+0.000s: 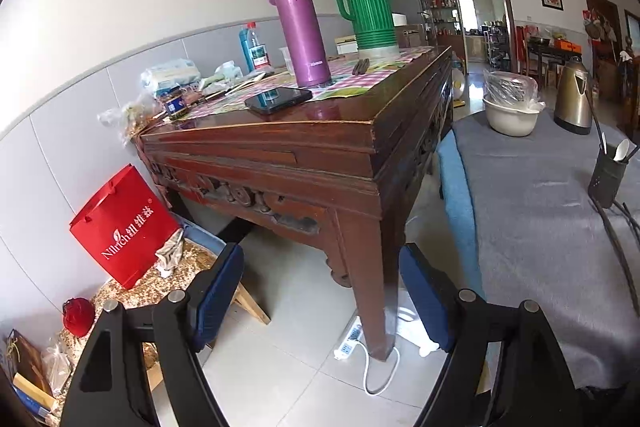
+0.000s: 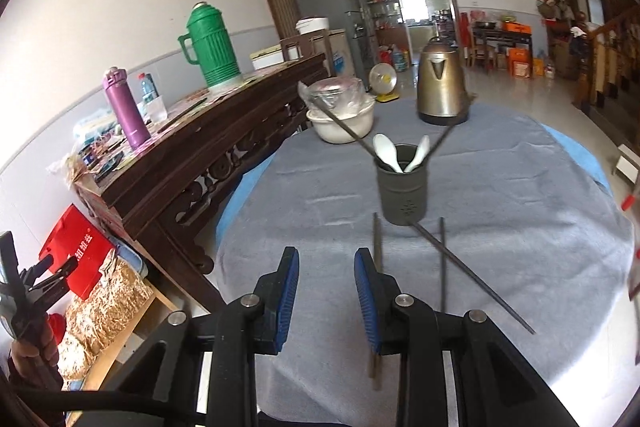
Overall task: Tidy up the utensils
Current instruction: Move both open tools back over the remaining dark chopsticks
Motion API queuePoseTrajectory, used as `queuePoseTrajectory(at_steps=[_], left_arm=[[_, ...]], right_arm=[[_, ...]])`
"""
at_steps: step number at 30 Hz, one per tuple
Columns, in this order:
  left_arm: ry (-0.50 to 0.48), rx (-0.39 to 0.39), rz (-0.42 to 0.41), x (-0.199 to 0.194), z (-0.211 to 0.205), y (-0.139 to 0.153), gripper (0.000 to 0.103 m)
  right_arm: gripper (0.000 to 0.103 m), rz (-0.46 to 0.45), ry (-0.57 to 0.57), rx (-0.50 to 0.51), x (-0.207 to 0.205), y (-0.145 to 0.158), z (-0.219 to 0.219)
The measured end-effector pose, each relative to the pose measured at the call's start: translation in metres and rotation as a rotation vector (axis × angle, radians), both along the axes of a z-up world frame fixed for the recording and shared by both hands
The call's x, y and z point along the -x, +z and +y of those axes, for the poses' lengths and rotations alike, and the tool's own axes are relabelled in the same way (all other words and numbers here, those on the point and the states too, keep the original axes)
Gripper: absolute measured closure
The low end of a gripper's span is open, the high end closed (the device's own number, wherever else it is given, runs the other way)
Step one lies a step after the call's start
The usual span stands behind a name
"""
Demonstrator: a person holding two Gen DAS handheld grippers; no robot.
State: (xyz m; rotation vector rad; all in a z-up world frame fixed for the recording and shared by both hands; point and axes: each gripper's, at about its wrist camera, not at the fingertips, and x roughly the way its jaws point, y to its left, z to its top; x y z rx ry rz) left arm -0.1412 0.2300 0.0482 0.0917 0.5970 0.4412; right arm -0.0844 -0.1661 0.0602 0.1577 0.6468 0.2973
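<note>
A dark grey utensil holder [image 2: 402, 189] stands on the grey-clothed round table [image 2: 520, 211]. It holds two white spoons [image 2: 386, 151] and two dark chopsticks [image 2: 344, 126] that lean outward. Three more dark chopsticks [image 2: 472, 273] lie on the cloth in front of the holder. My right gripper [image 2: 327, 267] is open and empty above the cloth, just left of the nearest loose chopstick [image 2: 377, 247]. My left gripper [image 1: 322, 279] is open and empty off the table's left side, above the floor. The holder also shows at the right in the left wrist view [image 1: 608, 179].
A white bowl with a plastic-wrapped pot [image 2: 340, 115] and a bronze kettle [image 2: 440, 87] stand at the table's far side. A carved wooden side table [image 1: 320, 147] on the left carries a purple flask [image 1: 302, 31], a green thermos [image 1: 368, 7] and a phone [image 1: 278, 99]. A red bag [image 1: 124, 227] sits below.
</note>
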Motion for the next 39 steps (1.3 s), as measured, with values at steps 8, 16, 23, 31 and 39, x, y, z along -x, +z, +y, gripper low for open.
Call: queuePoseTrajectory(at_steps=[8, 16, 23, 31, 39], left_arm=[[-0.091, 0.017, -0.014, -0.009, -0.032, 0.022, 0.023], [-0.335, 0.046, 0.055, -0.019, -0.118, 0.024, 0.023], [-0.507, 0.119, 0.204, -0.052, -0.200, -0.005, 0.023], [-0.537, 0.183, 0.297, -0.106, -0.250, -0.030, 0.023], [-0.541, 0.283, 0.415, -0.152, -0.272, -0.070, 0.041]], right_arm=[[0.071, -0.010, 0.003, -0.073, -0.024, 0.012, -0.001], [0.071, -0.022, -0.051, -0.069, -0.022, 0.018, -0.046], [0.071, 0.117, -0.129, -0.104, -0.037, -0.026, -0.112], [0.072, 0.221, -0.096, -0.216, -0.058, -0.072, -0.146], [0.072, 0.283, -0.147, -0.125, -0.087, -0.113, -0.158]])
